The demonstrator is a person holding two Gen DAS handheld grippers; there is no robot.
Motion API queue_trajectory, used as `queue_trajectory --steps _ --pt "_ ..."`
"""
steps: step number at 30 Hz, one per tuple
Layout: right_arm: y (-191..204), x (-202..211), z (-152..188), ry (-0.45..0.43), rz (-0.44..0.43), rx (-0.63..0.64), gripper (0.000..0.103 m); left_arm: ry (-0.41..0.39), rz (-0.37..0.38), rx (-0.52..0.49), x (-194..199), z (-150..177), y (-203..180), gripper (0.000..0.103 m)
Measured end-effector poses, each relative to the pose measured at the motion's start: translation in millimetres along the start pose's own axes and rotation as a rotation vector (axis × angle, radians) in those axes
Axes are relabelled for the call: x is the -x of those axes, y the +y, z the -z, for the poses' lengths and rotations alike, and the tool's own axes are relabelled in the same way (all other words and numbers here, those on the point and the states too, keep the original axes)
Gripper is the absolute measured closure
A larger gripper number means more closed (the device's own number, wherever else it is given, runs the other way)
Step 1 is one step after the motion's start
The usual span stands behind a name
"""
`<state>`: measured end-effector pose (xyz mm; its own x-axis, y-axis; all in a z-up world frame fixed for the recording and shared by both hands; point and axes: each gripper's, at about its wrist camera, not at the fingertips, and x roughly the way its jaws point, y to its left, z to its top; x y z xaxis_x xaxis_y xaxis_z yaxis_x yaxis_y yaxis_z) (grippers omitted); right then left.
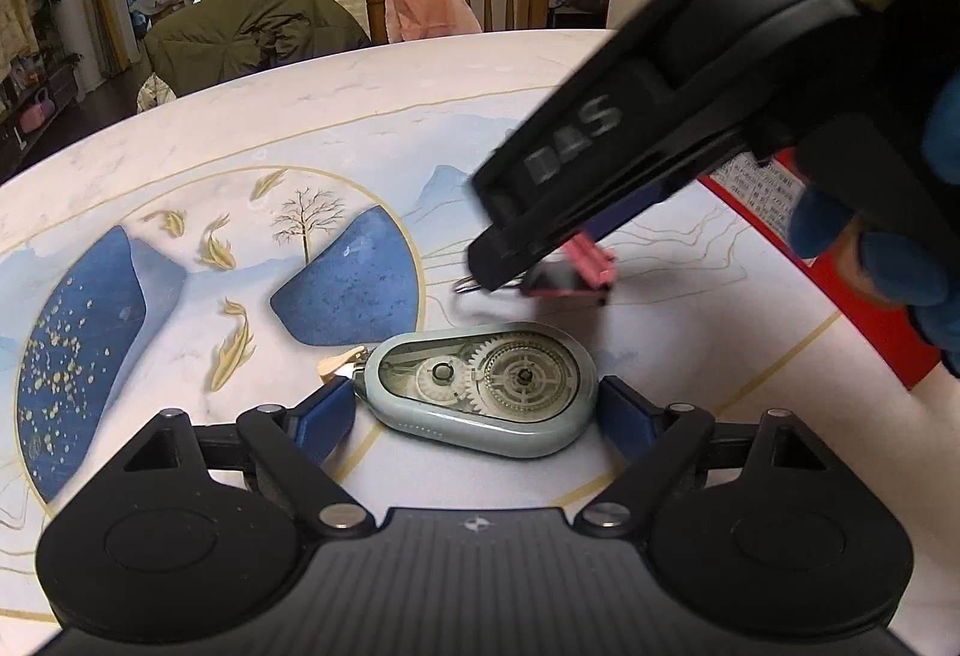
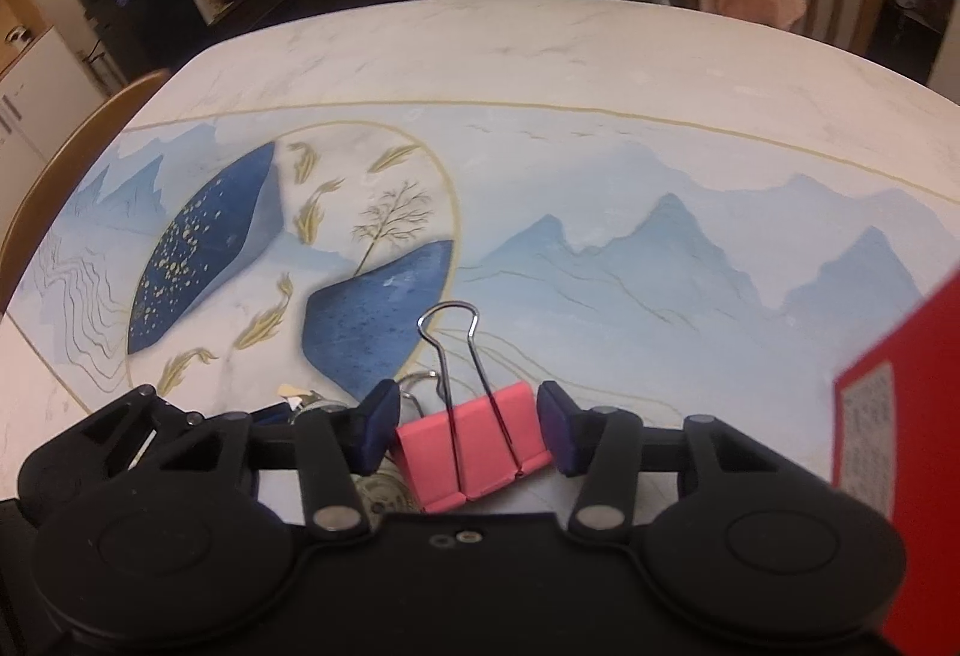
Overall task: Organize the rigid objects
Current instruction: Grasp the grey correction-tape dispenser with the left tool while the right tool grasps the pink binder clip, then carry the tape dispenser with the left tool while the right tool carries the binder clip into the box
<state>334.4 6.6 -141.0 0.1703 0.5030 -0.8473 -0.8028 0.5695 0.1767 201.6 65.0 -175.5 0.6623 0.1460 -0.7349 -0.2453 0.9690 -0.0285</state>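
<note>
- Left wrist view: the left tool (image 1: 477, 407) is spread wide, grasping nothing, with a grey-green correction tape dispenser (image 1: 483, 395) lying flat on the painted desk (image 1: 360, 104) between its fingers. The dispenser's long axis runs across the tool; its tip points toward the left finger.
- Just ahead, the right tool (image 1: 510, 272) reaches down over a pink binder clip (image 1: 579, 275).
- Right wrist view: the right tool (image 2: 468, 428) brackets the pink binder clip (image 2: 474, 452), with gaps on both sides; wire handles point away from the tool. A red box (image 2: 900, 416) stands to its right.
</note>
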Motion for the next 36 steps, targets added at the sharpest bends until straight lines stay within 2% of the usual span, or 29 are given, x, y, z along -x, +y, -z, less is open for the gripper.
queue_trajectory --steps 9,16,24,36 --pt "-1.7 43.8 23.4 -0.043 -0.004 -0.086 0.054 0.016 0.028 0.045 17.3 10.9 3.1 0.015" --pt "1.9 75.9 43.3 -0.069 -0.005 -0.128 0.054 -0.016 0.057 0.062 39.9 9.9 -0.1 0.015" --pt "-1.9 118.7 59.7 -0.146 0.01 -0.176 0.054 -0.072 0.093 0.047 76.5 -8.3 -12.8 0.015" --pt "-22.1 179.7 81.4 -0.268 0.043 -0.207 0.054 -0.15 0.117 -0.019 119.9 -36.4 -54.6 0.015"
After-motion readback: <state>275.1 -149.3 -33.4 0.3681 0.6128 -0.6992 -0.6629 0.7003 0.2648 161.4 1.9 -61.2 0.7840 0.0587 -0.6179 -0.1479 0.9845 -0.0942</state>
